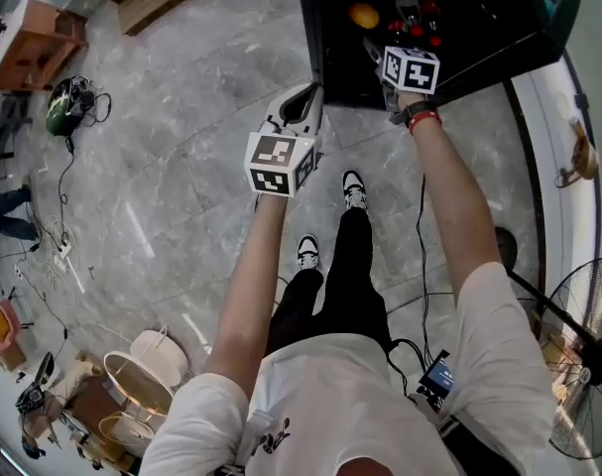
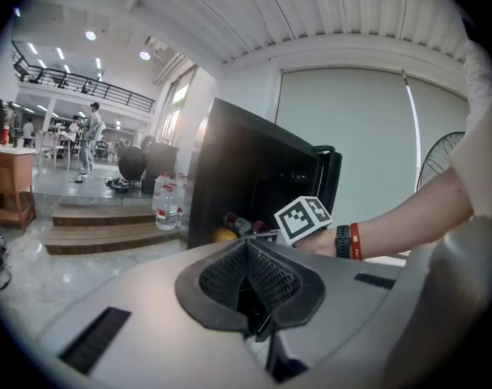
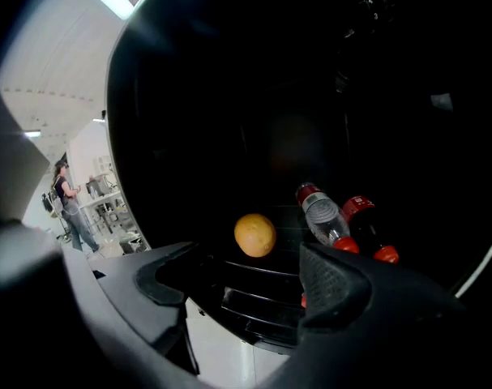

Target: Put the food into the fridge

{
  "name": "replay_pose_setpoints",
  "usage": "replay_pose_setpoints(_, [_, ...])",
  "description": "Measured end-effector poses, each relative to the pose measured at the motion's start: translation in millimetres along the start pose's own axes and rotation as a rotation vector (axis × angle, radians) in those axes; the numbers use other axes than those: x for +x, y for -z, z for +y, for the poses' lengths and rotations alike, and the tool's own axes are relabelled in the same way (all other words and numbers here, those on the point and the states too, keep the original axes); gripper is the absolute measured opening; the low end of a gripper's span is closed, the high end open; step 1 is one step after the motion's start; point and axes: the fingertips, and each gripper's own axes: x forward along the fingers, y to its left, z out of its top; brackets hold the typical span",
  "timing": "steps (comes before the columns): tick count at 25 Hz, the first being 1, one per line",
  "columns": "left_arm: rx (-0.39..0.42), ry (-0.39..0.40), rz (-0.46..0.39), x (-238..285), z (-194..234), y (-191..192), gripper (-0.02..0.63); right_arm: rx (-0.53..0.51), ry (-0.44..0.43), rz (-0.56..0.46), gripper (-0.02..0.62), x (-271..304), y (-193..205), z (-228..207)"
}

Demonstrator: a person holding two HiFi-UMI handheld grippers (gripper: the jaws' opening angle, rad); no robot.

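Two grippers are up at the open fridge (image 1: 315, 38), and neither carries anything. The right gripper (image 3: 250, 278) is at the front edge of a dark shelf with its jaws spread wide and only air between them. The left gripper (image 2: 247, 274) hangs outside the cabinet, by the fridge's left front corner, with its ribbed pads pressed together on nothing.

The food is already inside. A round yellow fruit (image 3: 254, 234) sits on the shelf near its front edge, and two red-capped bottles (image 3: 325, 217) lie tipped just beside it, toward the shelf's right side.

The step in hand looks like getting the right gripper clear of the shelf. To do that well, it should go straight back along its own line and keep its jaws open, so that neither pad sweeps sideways. Its right pad is low and close in front of the bottle caps, and the fruit is round and near the edge, so a nudge could roll it off. The left gripper should keep clear of the opening.
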Motion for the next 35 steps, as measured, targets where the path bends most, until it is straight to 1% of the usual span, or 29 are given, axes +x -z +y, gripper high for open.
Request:
replay_pose_setpoints(10, [0.016,0.019,0.010,-32,-20,-13,0.020,0.024,-0.012,0.000,0.379,-66,12,16])
replay_pose_setpoints(14, [0.021,0.017,0.007,-46,-23,-21,0.020,0.031,-0.022,-0.011,0.377,-89,7,28])
replay_pose_setpoints(17, [0.024,0.019,0.007,-56,-27,-28,0.020,0.031,-0.011,-0.028,0.367,-112,-3,37])
replay_pose_setpoints(21, [0.026,0.025,0.014,-69,-35,-32,0.020,0.046,-0.026,-0.049,0.354,-137,-8,48])
replay_pose_setpoints(27, [0.033,0.034,0.011,-89,-47,-41,0.020,0.039,-0.010,-0.046,0.325,-181,-9,60])
replay_pose_setpoints(35, [0.045,0.051,0.007,-109,-58,-52,0.020,0.009,0.016,-0.059,0.310,-233,-19,63])
